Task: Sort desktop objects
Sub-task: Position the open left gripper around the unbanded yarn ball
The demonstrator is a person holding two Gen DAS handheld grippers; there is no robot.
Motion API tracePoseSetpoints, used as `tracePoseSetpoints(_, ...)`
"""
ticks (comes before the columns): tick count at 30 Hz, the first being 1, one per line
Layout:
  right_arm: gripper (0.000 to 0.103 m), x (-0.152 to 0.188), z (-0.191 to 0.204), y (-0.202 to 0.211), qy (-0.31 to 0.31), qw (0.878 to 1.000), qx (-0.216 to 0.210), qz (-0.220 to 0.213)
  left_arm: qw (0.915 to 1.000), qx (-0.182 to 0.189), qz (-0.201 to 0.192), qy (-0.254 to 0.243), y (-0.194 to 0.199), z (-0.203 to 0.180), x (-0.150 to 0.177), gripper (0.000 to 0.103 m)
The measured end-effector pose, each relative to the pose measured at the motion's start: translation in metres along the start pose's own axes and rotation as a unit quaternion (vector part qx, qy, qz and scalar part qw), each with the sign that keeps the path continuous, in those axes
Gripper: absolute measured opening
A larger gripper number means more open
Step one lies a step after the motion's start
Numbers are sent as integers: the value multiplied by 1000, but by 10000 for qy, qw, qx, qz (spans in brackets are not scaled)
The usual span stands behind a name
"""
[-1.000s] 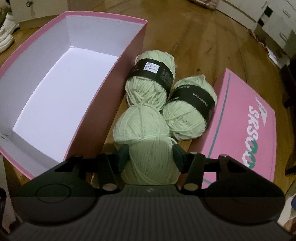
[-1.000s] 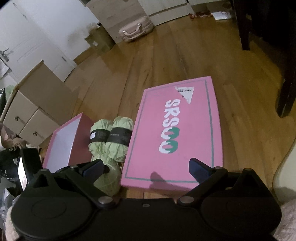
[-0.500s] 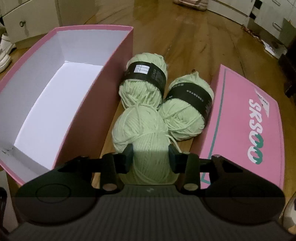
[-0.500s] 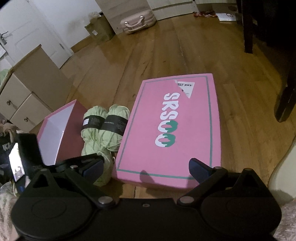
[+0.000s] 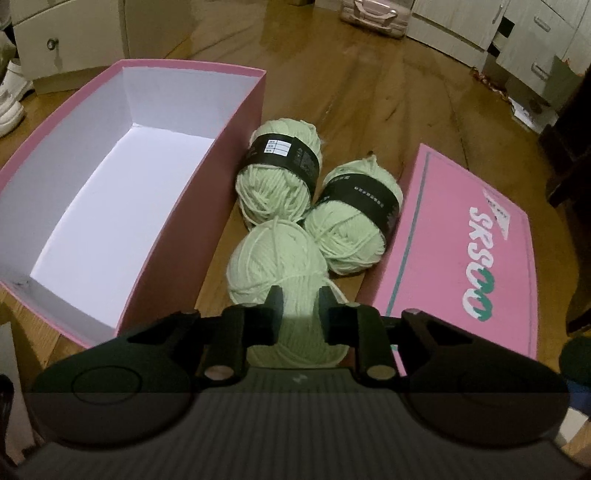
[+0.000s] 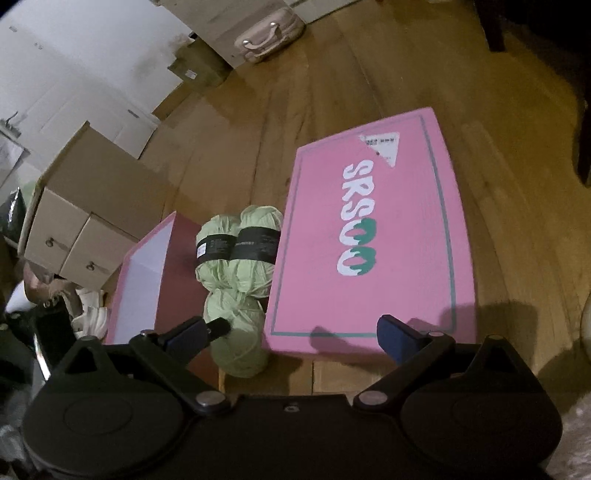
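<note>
Three pale green yarn balls lie on the wooden floor between an open pink box and its pink lid. My left gripper is shut on the nearest yarn ball, which has no band; its jaws squeeze the ball's near end. Two banded balls lie behind it, one at the back and one to the right. My right gripper is open and empty, above the lid's near edge. The nearest ball and the box also show in the right wrist view.
The box's inside is white and bare. Cardboard boxes with drawers stand at the left, a pink suitcase at the far wall, white cabinets at the back right. A dark furniture leg stands right of the lid.
My left gripper's jaws have closed further, squeezing the near yarn ball. Both views have shifted a little; the right gripper has stayed open over the lid.
</note>
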State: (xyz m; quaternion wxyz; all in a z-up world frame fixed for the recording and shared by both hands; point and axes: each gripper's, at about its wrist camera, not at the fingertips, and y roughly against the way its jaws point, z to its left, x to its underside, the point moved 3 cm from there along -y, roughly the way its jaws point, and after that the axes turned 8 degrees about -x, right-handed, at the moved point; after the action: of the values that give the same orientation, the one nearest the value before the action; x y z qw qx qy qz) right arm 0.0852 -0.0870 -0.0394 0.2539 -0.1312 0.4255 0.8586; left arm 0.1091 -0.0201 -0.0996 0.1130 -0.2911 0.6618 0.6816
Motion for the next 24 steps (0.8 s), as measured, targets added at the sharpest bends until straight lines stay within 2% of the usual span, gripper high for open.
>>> tracePoseSetpoints(3,101,0,0,-3,1,9999,140,13,10000,-30,32,42,-2,0,2,21)
tracePoseSetpoints(5,101,1,1,-4,65,9998,205,29,9998,7,66,168,-2,1,1,25)
tracePoseSetpoints(7,101,2,3,-3,143,9996,249,15,9996,46,184,228,-3,2,-1,36)
tracePoseSetpoints(9,101,2,4,-3,192,9994,274,10,9985,112,483,238,-4,3,-3,70)
tracePoseSetpoints(10,101,2,3,-4,186,9994,276,15,9975,170,638,251,-2,4,-4,74)
tracePoseSetpoints(12,101,1,2,-4,160,9995,280,35,9979,204,554,271,2,6,-5,84)
tracePoseSetpoints(13,101,1,1,-5,154,9995,286,52,9982,116,548,208,1,6,-5,86)
tracePoseSetpoints(15,101,1,1,-8,174,9992,349,78,9980,28,621,69,-4,4,-5,86)
tracePoseSetpoints(20,101,4,4,-13,360,9979,522,154,9982,196,568,27,-17,0,-8,82)
tracePoseSetpoints(22,101,2,2,-18,337,9977,566,163,9989,110,452,89,-22,4,-8,66)
tracePoseSetpoints(23,101,1,1,-21,311,9976,590,170,9989,60,445,138,-24,6,-8,53)
tracePoseSetpoints(24,101,-1,0,-24,285,9976,613,176,9986,42,487,218,-28,10,-7,52)
